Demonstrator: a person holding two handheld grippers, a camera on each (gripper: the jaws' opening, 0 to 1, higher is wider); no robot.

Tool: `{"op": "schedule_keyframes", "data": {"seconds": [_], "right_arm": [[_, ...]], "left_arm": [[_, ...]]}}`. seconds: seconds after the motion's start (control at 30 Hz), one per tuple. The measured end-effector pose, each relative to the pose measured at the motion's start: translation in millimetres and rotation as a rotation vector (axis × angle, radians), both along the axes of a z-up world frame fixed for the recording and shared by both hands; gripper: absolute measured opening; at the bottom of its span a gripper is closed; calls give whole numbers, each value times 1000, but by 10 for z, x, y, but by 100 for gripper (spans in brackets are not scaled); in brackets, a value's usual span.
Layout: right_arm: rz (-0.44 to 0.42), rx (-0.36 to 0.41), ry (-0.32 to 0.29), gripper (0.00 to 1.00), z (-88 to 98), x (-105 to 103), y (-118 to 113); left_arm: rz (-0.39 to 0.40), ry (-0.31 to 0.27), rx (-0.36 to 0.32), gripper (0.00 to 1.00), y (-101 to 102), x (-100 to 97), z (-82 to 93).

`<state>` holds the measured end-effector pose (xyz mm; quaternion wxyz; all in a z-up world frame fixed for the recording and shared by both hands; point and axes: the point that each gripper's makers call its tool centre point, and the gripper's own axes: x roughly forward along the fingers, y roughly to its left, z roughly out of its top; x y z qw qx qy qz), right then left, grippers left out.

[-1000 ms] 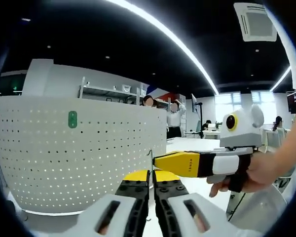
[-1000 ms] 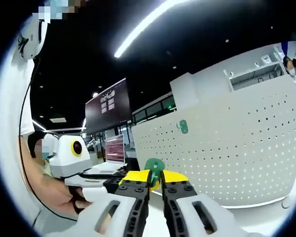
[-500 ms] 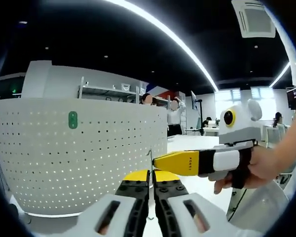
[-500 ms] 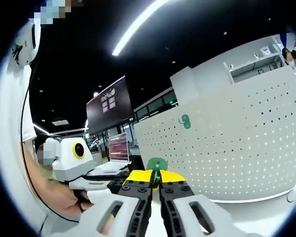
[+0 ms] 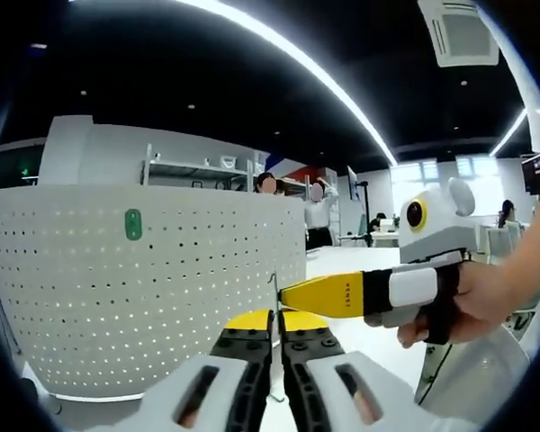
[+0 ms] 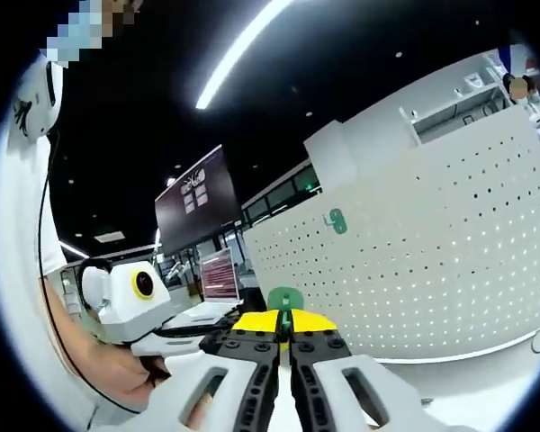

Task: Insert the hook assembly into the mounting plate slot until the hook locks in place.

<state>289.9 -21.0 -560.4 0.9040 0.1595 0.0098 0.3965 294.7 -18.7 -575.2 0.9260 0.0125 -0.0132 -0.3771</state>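
The white perforated mounting plate [image 6: 414, 270] stood ahead of both claws, one green hook [image 5: 133, 224] already seated on it. The right claw [image 6: 284, 326] was clamped on a second green hook assembly [image 6: 284, 300], well short of the plate. The left claw [image 5: 276, 322] was pressed together on a thin wire part [image 5: 274, 290]. Insertion remained.

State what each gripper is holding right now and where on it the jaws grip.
The right gripper is shut on a small green plastic hook piece, pinched at its lower end. The left gripper is shut on a thin metal wire, held at its lower part.
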Motion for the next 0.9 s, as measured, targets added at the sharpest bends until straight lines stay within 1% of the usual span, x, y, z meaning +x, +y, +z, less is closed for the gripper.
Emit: {"op": "schedule_keyframes", "data": {"seconds": [0.1, 0.17, 0.2, 0.23, 0.27, 0.3, 0.33, 0.37, 0.43, 0.5, 0.53, 0.57, 0.63, 0.7, 0.9], "right_arm": [[2, -5, -2, 0, 3, 1, 12], [5, -14, -5, 0, 2, -5, 24], [6, -12, -7, 0, 7, -10, 27], [5, -12, -5, 0, 3, -2, 23], [2, -9, -5, 0, 6, -1, 16], [3, -6, -4, 0, 13, 3, 14], [4, -5, -3, 0, 14, 2, 14], [1, -8, -4, 0, 15, 10, 10], [4, 3, -2, 0, 26, 7, 7], [3, 3, -2, 0, 28, 9, 6], [4, 3, -1, 0, 26, 6, 7], [5, 4, 2, 0, 22, 8, 9], [8, 14, 12, 0, 15, 4, 9], [7, 20, 17, 0, 5, 5, 2], [9, 25, 33, 0, -15, 10, 10]], "left_arm": [[5, -7, 9, 3, 10, 5, -2], [4, -1, 15, 5, 15, 11, -14], [1, 3, 34, 7, 13, 11, -41], [14, 17, 82, 11, 40, 22, -112], [11, 49, 84, 20, 32, 24, -169], [7, 81, 59, 26, 27, 18, -194], [9, 98, 43, 32, 39, 28, -213], [11, 86, 50, 36, 45, 32, -212], [10, 85, 47, 44, 43, 29, -218], [20, 114, 36, 59, 48, 50, -254], [46, 128, 35, 64, 83, 73, -277], [52, 130, 35, 70, 95, 86, -281], [53, 151, 15, 77, 105, 104, -300], [57, 150, 15, 78, 115, 103, -302], [59, 151, 25, 78, 122, 95, -320]]}}
